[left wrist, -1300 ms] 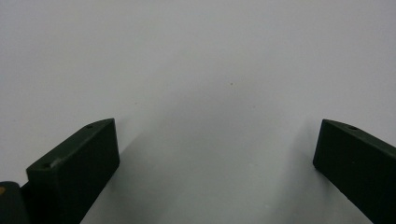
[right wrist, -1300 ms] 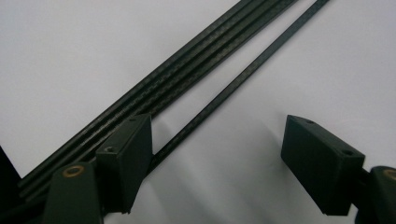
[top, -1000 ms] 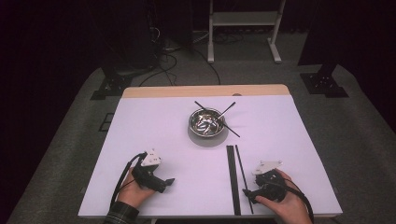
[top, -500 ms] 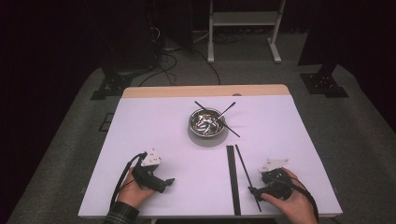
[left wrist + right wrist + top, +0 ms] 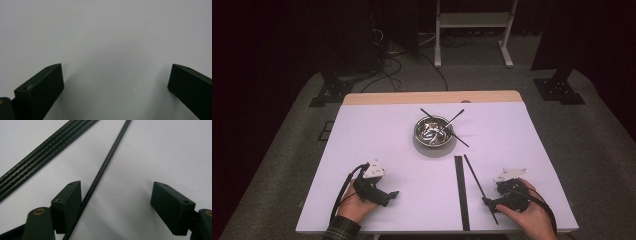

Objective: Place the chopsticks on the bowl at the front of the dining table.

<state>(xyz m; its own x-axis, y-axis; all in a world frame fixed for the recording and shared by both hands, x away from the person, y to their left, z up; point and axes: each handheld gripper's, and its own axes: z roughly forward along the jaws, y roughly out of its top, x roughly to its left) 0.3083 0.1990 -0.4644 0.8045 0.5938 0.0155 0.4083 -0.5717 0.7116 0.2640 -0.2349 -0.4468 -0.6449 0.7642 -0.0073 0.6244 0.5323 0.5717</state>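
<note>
- The right gripper [image 5: 116, 202] had its fingers [image 5: 68, 202] spread wide over a single black rod [image 5: 105, 167]; the rod lay just beside the left-hand finger in the right gripper view, nothing pinched.
- That rod [image 5: 477, 182] ran slantwise on the counter [image 5: 377, 135], its far end aimed toward the bowl [image 5: 433, 131] and its near end by the right gripper [image 5: 490, 202].
- Beside it, a bundle of black rods [image 5: 460, 192] lay straight, long axis from the near edge toward the bowl.
- The left gripper [image 5: 115, 87] also had its fingers spread, over bare counter.
- Two rods [image 5: 447, 125] crossed over the bowl, which sat mid-counter toward the far edge.
- Open counter lay at both sides of the bowl.
</note>
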